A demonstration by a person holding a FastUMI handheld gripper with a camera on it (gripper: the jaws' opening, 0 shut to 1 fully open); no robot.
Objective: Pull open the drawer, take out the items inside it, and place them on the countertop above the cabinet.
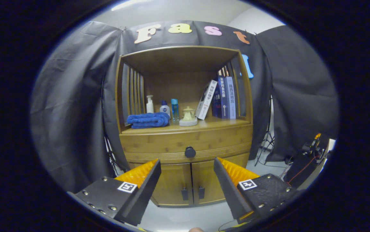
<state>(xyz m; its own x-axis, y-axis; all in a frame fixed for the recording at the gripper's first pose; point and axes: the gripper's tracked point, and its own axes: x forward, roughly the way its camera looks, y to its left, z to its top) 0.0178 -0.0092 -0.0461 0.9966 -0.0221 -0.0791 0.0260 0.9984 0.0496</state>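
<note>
A wooden cabinet stands ahead of me. Its drawer is closed, with a round dark knob at its middle. The countertop lies just above the drawer, inside an open shelf. My gripper is open, some way short of the cabinet; the knob shows just above the gap between the two fingertips. Nothing is between the fingers. What lies inside the drawer is hidden.
On the countertop sit a folded blue towel, three small bottles, a pale lidded pot and leaning books. Below the drawer are two cabinet doors with small handles. Stands and cables crowd the floor at right.
</note>
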